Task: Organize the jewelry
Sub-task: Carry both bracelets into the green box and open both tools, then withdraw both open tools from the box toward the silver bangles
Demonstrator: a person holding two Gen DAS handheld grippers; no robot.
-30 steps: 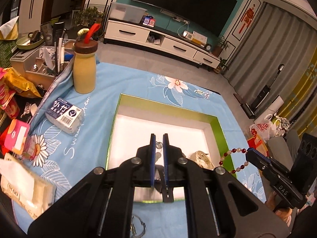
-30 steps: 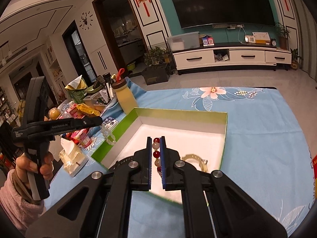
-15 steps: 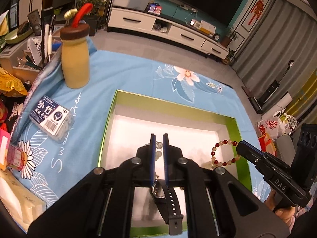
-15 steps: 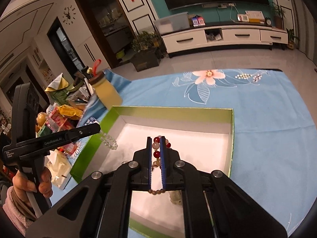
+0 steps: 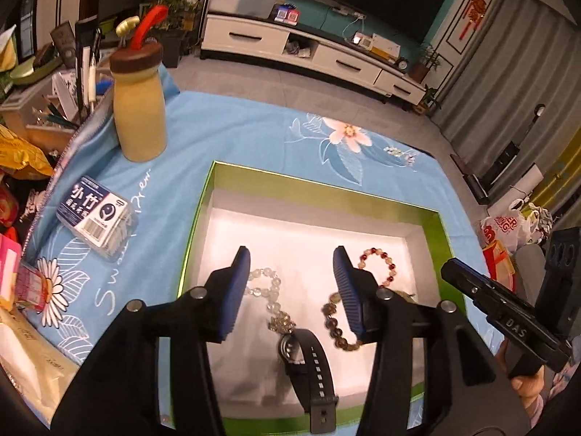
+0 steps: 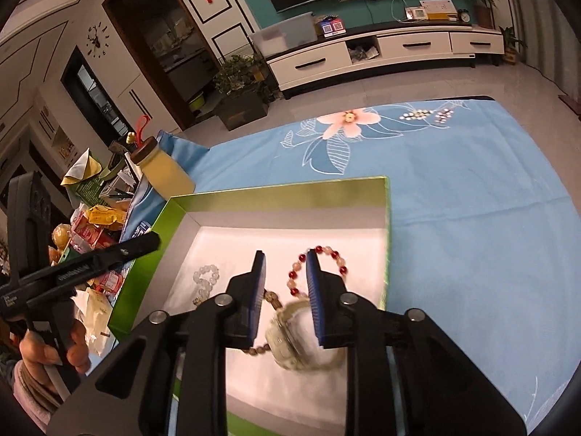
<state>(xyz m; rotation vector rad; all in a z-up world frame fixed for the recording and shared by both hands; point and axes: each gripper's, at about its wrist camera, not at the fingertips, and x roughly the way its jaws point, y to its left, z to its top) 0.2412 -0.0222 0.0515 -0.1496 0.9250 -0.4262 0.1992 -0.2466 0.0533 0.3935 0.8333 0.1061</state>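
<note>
A green box with a white floor (image 5: pixel 366 239) (image 6: pixel 290 196) lies on the blue cloth. In it lie a clear bead bracelet (image 5: pixel 267 285) (image 6: pixel 206 279), a red and white bead bracelet (image 5: pixel 377 263) (image 6: pixel 319 265), a brown bead bracelet (image 5: pixel 336 327) (image 6: pixel 273 299), a black watch (image 5: pixel 308 359) and a pale watch (image 6: pixel 287 341). My left gripper (image 5: pixel 290 269) is open and empty above the clear bracelet. My right gripper (image 6: pixel 285 270) is open and empty above the red bracelet.
A yellow bottle with a brown lid (image 5: pixel 139 109) (image 6: pixel 161 172) stands at the cloth's far left. A small blue and white pack (image 5: pixel 96 212) lies left of the box. Snack bags and tissues (image 5: pixel 21 341) crowd the left edge.
Both grippers have opened and let go of their bracelets, which now lie in the box. Both moved forward over the box.
</note>
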